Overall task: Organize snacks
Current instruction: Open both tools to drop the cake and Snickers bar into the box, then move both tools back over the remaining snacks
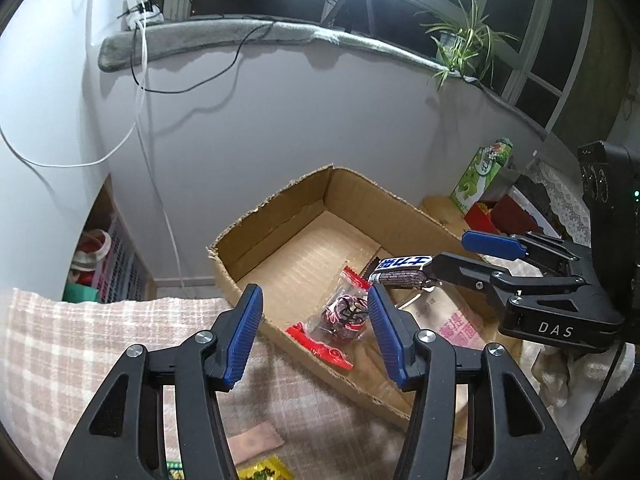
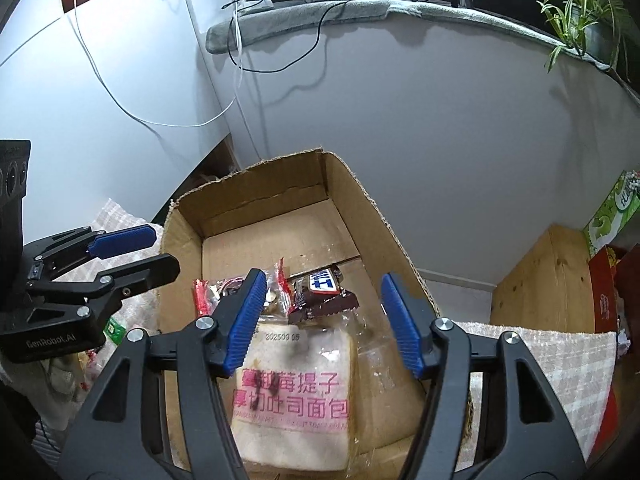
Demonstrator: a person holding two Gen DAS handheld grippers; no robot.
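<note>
Snacks lay together in the near end of an open cardboard box (image 2: pixel 352 200), which sat on a checked blanket (image 1: pixel 80 340). Furthest left in the right wrist view was a clear candy packet with red crimped ends (image 1: pixel 344 316); it looked light, crinkly and slippery, and a pinch on a crimped end would probably hold best. Next came a brown chocolate bar with a blue-and-white label (image 2: pixel 324 290), lying partly on the bread, small and fairly stiff, probably easiest gripped across its short width. Below it lay a bagged slice of toast bread with pink lettering (image 2: pixel 296 392), soft and easily crushed, so the loose film at its edge seemed the safer hold.

The left gripper (image 1: pixel 316 336) pointed steeply down over the box's near wall, its jaws spread with the candy packet seen between them but not pressed. The right gripper (image 2: pixel 324 324) tilted down likewise above the bread, jaws apart and holding nothing. In the left wrist view its lower finger appeared close to the chocolate bar's end; whether it touched could not be told.
</note>
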